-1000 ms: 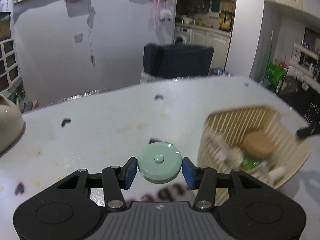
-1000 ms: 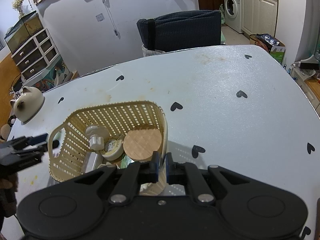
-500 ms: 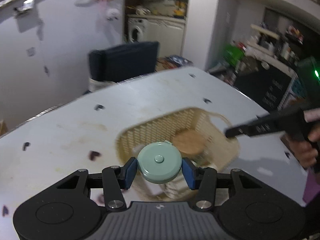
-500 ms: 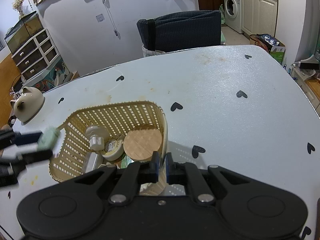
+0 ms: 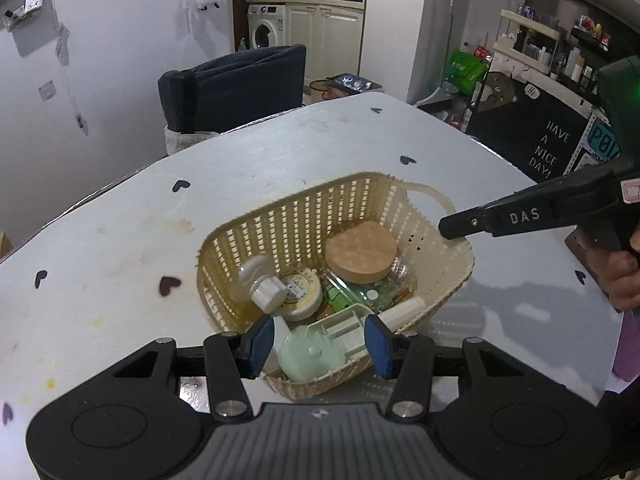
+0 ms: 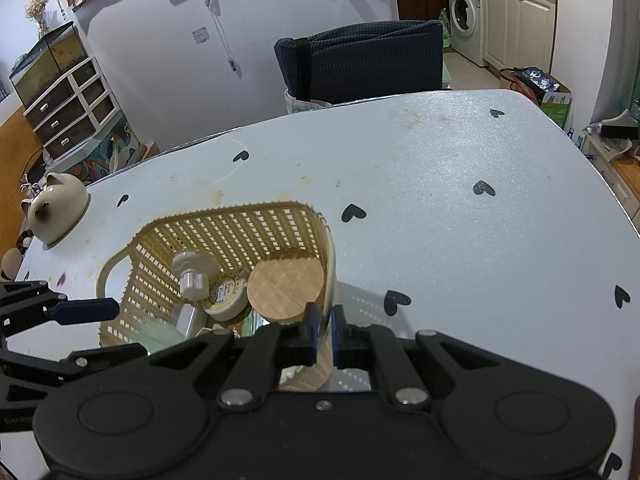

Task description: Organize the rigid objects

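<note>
The left claw (image 5: 319, 340), low in the frame, is opening its jaws; the mint-green tape measure (image 5: 311, 357) lies between the blue pads without touching them, inside the cream basket (image 5: 448, 280) on the worktop (image 5: 280, 168). At right, the right claw (image 6: 323, 330) is closed on the basket's rim; its arm reads "DAS". A black board at upper right reads "HAVE A NICE DAY!".

Green tape measure (image 5: 311, 354) now out of opening left claw (image 5: 320, 342), in basket (image 5: 448, 284).
</note>
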A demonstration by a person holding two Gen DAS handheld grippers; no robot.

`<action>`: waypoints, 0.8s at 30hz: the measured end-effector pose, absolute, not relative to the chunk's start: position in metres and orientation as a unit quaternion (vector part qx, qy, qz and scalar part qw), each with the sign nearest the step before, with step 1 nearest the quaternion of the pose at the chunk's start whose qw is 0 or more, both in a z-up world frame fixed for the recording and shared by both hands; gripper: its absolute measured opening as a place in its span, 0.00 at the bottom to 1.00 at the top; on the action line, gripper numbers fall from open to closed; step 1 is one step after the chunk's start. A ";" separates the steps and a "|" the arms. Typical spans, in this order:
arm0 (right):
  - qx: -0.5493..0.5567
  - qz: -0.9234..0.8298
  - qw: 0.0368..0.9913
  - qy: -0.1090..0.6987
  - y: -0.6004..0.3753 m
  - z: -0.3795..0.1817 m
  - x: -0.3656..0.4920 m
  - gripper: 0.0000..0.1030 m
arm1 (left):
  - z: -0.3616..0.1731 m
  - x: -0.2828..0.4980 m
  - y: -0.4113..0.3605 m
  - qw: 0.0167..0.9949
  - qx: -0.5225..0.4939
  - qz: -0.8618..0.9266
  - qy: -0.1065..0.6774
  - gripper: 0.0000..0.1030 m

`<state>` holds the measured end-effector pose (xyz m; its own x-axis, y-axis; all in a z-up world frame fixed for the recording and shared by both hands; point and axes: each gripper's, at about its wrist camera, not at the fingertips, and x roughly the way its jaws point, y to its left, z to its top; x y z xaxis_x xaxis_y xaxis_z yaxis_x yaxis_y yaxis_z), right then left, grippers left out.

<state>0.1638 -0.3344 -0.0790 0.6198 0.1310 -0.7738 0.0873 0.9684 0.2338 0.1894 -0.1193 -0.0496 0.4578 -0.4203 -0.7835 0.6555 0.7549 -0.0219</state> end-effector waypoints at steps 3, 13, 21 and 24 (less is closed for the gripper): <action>0.126 0.013 0.891 0.436 -0.335 -0.079 0.164 0.07 | -0.049 0.190 -0.118 0.842 0.142 -0.314 0.415 0.60; 0.126 0.014 0.891 0.435 -0.335 -0.079 0.164 0.06 | -0.046 0.187 -0.117 0.840 0.116 -0.313 0.428 0.72; 0.114 0.020 0.892 0.437 -0.334 -0.078 0.165 0.07 | -0.032 0.181 -0.113 0.862 0.067 -0.274 0.421 0.92; 0.089 0.017 0.898 0.431 -0.330 -0.076 0.164 0.17 | -0.027 0.176 -0.111 0.873 0.047 -0.258 0.411 0.98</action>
